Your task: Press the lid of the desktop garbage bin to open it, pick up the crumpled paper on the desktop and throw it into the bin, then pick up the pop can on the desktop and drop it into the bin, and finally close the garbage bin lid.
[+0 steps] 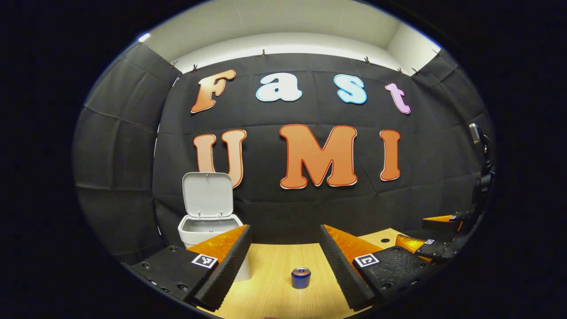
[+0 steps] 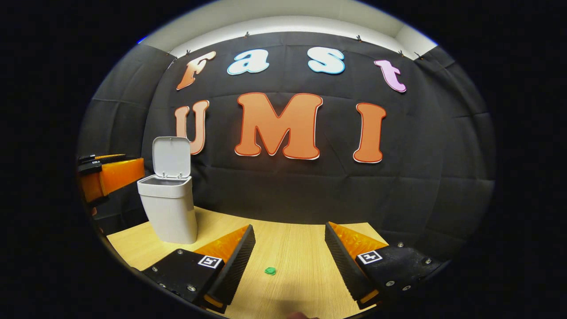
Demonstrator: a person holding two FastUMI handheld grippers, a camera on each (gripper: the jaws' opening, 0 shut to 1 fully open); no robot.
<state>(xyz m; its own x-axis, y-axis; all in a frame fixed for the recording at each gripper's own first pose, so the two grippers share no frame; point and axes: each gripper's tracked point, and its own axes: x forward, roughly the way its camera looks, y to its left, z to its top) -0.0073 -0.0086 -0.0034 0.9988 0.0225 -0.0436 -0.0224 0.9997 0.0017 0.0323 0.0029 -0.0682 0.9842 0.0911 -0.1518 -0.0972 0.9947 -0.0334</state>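
- Bin [image 1: 208, 230]: white plastic, at 9 o'clock on the desk [image 1: 274, 283] in the left gripper view. We see it again at 9 o'clock in the right gripper view, standing clear of the wall.
- Lid [image 1: 207, 194]: swung up and upright on its rear hinge, so we judge the pressing step done and the mouth free for drops.
- Can [image 1: 300, 278]: small and blue, upright at 6 o'clock in the left gripper view, between the fingers but untouched. We judge it light, stiff and smooth, and likely to dent if squeezed hard. It is best taken across the middle of its round side.
- Paper [image 2: 270, 270]: a small green wad at 6 o'clock in the right gripper view, lying on the desk between the fingers. We judge it very light, soft and springy. It is best pinched low, across its widest part.
- Left hand-held gripper [image 1: 285, 261]: fingers wide apart, holding nothing.
- Right hand-held gripper [image 2: 288, 261]: fingers wide apart, holding nothing, well above the wad.
- Order: we judge the paper comes first, then the can, then the lid.
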